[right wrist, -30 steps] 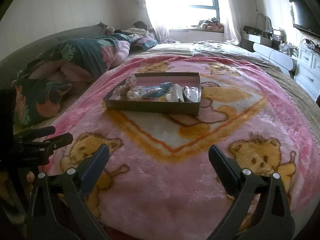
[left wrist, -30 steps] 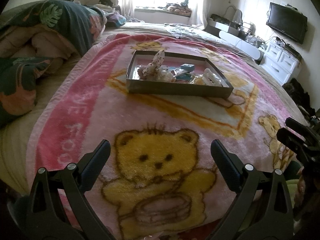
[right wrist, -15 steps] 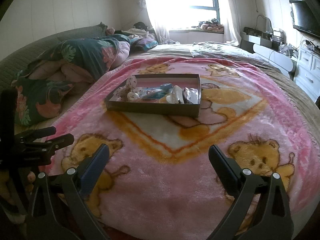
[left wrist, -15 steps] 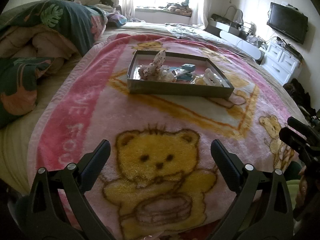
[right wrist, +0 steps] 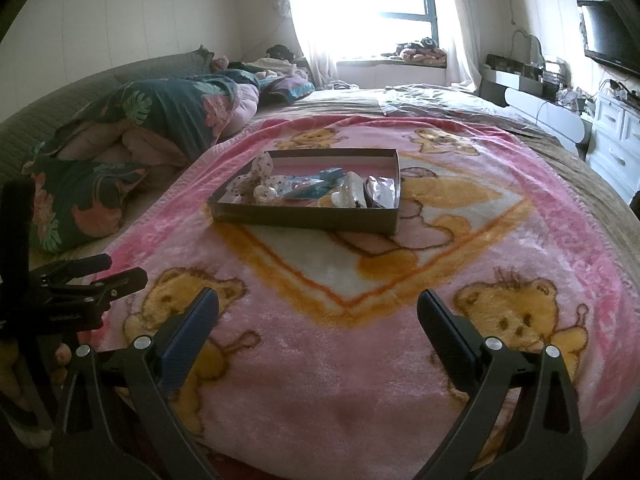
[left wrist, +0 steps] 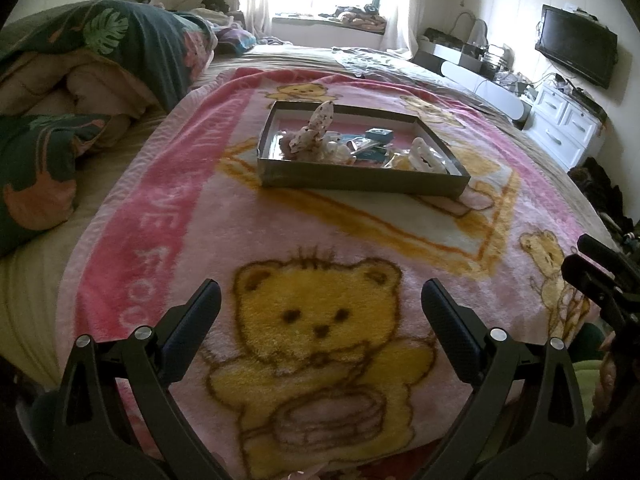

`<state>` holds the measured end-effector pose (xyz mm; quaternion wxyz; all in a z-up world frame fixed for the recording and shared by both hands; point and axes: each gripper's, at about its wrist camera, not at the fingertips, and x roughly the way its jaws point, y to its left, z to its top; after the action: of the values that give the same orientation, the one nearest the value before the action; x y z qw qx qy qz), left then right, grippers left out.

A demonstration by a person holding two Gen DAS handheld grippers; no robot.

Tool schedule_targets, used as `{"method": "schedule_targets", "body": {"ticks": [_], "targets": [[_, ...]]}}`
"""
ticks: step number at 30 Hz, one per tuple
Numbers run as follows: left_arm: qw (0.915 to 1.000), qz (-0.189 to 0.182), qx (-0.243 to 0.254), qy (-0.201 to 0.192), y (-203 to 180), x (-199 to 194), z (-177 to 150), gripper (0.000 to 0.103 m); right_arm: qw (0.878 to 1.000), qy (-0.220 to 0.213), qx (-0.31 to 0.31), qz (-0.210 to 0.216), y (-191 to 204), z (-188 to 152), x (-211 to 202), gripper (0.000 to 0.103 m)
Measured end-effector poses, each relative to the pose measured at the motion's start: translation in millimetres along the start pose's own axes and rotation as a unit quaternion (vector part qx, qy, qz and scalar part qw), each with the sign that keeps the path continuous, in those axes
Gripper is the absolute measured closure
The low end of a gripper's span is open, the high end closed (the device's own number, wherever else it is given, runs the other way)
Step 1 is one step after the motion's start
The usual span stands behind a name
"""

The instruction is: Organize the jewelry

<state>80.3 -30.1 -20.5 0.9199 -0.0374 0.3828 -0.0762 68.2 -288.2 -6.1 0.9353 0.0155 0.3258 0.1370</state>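
Note:
A shallow cardboard tray [left wrist: 360,180] sits on the pink bear blanket in the middle of the bed; it also shows in the right wrist view [right wrist: 304,214]. In it lie a spotted cloth piece [left wrist: 314,132], a small blue box [left wrist: 379,134], a white hair clip [left wrist: 424,154] and other small items. My left gripper [left wrist: 320,312] is open and empty, well short of the tray. My right gripper [right wrist: 318,316] is open and empty, also well short of it. Each gripper shows at the edge of the other's view.
A folded floral quilt [left wrist: 80,80] lies along the bed's left side. White drawers [left wrist: 568,128] and a wall television [left wrist: 576,56] stand at the right. The window [right wrist: 360,0] is behind the bed. The pink blanket [right wrist: 340,360] covers the near bed.
Both views have shifted slightly, the tray sitting a little higher and farther in frame. Both grippers stay open and empty.

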Motion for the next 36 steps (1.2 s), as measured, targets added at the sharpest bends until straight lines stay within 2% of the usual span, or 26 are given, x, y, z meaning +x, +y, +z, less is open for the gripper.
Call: {"method": "schedule_targets", "body": {"ticks": [36], "targets": [[1.0, 0.0, 0.0, 0.003, 4.8, -2.8, 1.8, 0.009, 1.0, 0.004, 0.001, -0.003, -7.7, -0.3, -2.3, 0.004]]}}
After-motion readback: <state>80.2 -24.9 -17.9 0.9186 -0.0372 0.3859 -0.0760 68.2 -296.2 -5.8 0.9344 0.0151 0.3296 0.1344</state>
